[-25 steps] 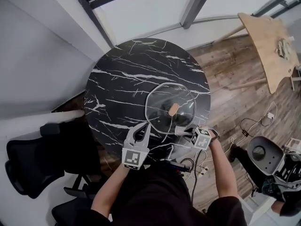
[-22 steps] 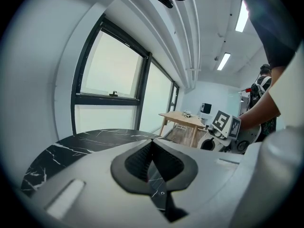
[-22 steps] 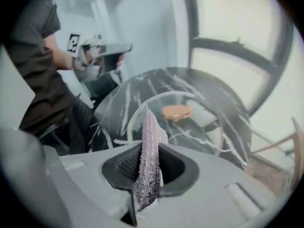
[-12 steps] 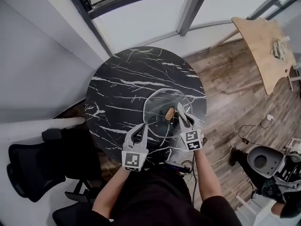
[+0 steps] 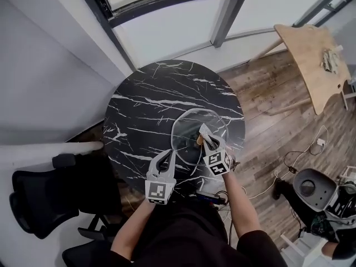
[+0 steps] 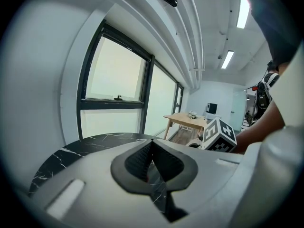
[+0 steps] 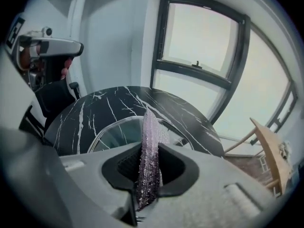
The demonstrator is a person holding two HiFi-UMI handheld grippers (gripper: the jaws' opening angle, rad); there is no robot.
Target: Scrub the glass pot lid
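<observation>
A round glass pot lid [image 5: 186,124] with a wooden knob [image 5: 198,142] lies on the near right part of the black marble table [image 5: 144,104]. My right gripper [image 5: 203,132] reaches over the lid just past the knob, shut on a glittery purple scrub cloth [image 7: 149,139]. The cloth stands upright between the jaws of the right gripper [image 7: 149,161], with the lid [image 7: 116,134] below and ahead. At the lid's near left rim my left gripper [image 5: 168,156] is shut [image 6: 152,158], and nothing shows between its jaws.
A black office chair [image 5: 39,199] stands left of the table. A light wooden table [image 5: 311,54] is at the far right, with cables [image 5: 303,152] and a grey round stool [image 5: 308,185] on the wood floor. Large windows [image 5: 167,21] run behind the marble table.
My right gripper has moved from the lid's near right edge up over the lid, to beside the knob, with the cloth in it. The left gripper has barely moved.
</observation>
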